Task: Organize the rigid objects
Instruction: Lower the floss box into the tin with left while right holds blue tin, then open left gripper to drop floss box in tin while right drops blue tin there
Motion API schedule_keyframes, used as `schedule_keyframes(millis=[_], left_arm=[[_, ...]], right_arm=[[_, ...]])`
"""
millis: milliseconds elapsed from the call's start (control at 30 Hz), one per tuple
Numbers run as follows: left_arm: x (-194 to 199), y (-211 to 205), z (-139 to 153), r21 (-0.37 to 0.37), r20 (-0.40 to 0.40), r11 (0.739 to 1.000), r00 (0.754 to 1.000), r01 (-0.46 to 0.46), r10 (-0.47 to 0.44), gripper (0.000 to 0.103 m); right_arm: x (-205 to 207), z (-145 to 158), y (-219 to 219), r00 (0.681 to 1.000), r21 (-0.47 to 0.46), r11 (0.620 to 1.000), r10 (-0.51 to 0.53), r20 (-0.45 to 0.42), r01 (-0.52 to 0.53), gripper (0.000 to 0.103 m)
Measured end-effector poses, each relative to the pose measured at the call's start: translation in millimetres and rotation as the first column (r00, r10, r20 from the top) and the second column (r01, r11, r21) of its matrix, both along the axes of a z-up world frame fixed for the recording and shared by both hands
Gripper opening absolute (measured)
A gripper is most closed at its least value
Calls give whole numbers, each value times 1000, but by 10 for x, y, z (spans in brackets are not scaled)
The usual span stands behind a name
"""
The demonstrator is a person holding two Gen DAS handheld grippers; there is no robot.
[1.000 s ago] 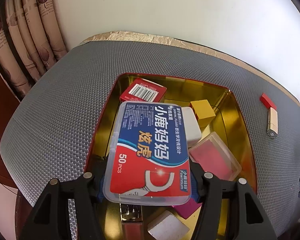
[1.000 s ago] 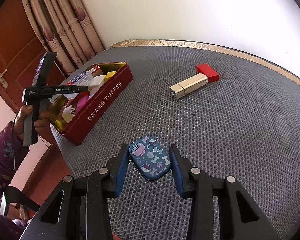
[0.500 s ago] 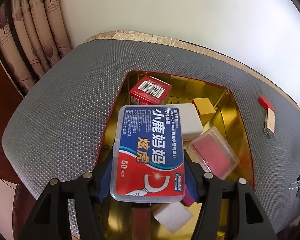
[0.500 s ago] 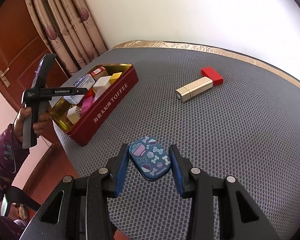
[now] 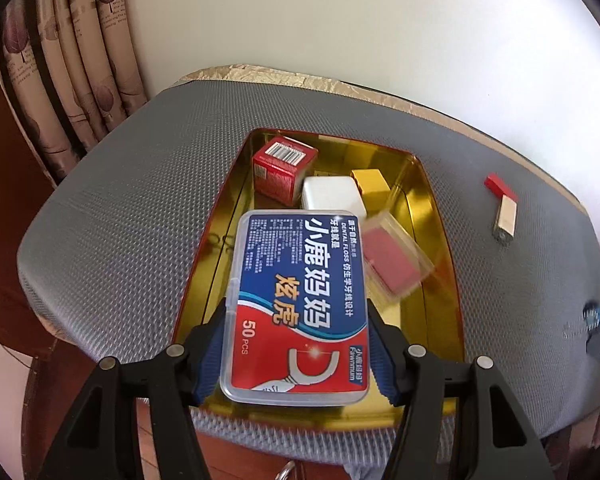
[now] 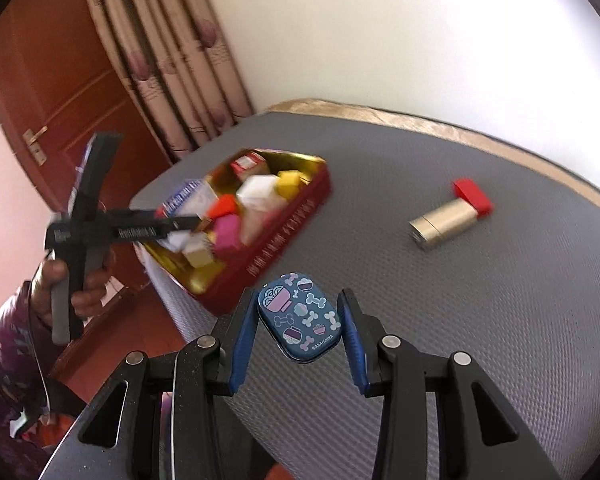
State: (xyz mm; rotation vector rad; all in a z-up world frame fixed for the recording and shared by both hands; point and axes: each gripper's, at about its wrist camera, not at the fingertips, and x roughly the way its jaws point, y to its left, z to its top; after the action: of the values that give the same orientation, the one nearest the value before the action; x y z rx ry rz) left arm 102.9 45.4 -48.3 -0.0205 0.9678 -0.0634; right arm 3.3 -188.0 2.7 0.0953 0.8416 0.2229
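My left gripper is shut on a clear dental floss box with a blue and red label, held above the near end of the red tin with a gold inside. In the tin lie a red barcode box, a white block, a yellow block and a clear case with a red card. My right gripper is shut on a small blue patterned tin, lifted above the grey mat. The red tin lies to its upper left.
A gold lighter with a red cap lies on the grey mat, right of the tin; it also shows in the left wrist view. The mat's left edge drops off near the tin. Curtains and a wooden door stand behind.
My left gripper has pulled back and up with the floss box, showing more of the tin. My right gripper has lifted the blue tin and moved toward the red tin.
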Motion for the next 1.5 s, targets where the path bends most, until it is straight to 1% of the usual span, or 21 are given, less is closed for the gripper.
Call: schedule_keyframes(millis=[133, 233, 300, 367, 400, 433, 533, 600, 733, 833, 967, 1033, 1133, 1233, 1367, 1500], left_arm=[[-194, 11, 75, 15, -21, 999, 999, -38, 39, 62], [-384, 68, 113, 18, -22, 995, 995, -93, 93, 62], [-527, 143, 99, -3, -34, 991, 990, -137, 137, 62], [-692, 259, 40, -44, -52, 979, 979, -201, 199, 62], [-755, 299, 15, -52, -55, 973, 974, -223, 220, 62], [-800, 326, -5, -51, -51, 970, 971, -238, 235, 62], [-893, 378, -62, 8, -30, 962, 961, -274, 274, 62], [-904, 421, -80, 4, -22, 958, 958, -287, 287, 62], [-896, 496, -92, -11, -13, 956, 956, -294, 294, 62], [-871, 543, -136, -36, -30, 957, 957, -289, 288, 62], [-856, 624, -148, -108, -47, 953, 959, -283, 279, 62], [-851, 644, -144, -121, -44, 952, 959, -282, 279, 62], [-855, 651, -131, -130, -40, 952, 960, -279, 276, 62], [-852, 655, -126, -157, -37, 950, 963, -271, 268, 62], [-850, 662, -123, -161, -35, 948, 962, -275, 272, 62], [-816, 668, -99, -195, -33, 947, 967, -254, 253, 62]], right_arm=[[172, 111, 305, 997, -4, 998, 70, 27, -70, 37], [327, 121, 529, 993, -1, 993, 118, 30, -118, 37], [423, 99, 658, 990, 7, 990, 140, 21, -140, 37], [545, 49, 805, 985, 27, 985, 171, 2, -171, 37], [584, 23, 863, 984, 29, 983, 180, -5, -179, 37], [632, -8, 926, 982, 24, 982, 186, -12, -186, 37], [746, -90, 1083, 977, 14, 978, 209, -38, -209, 37], [809, -145, 1154, 975, -10, 976, 215, -52, -216, 37], [925, -265, 1205, 977, -32, 979, 199, -82, -202, 37], [992, -382, 1202, 976, -46, 981, 183, -115, -189, 37], [1029, -492, 1215, 976, -68, 982, 168, -139, -179, 37], [1060, -552, 1201, 975, -67, 983, 160, -152, -172, 37], [1079, -591, 1207, 974, -68, 983, 159, -161, -171, 37], [1101, -612, 1208, 973, -67, 983, 158, -167, -171, 37], [1123, -629, 1202, 973, -65, 983, 157, -170, -170, 37], [1136, -664, 1210, 971, -63, 983, 159, -179, -173, 37]])
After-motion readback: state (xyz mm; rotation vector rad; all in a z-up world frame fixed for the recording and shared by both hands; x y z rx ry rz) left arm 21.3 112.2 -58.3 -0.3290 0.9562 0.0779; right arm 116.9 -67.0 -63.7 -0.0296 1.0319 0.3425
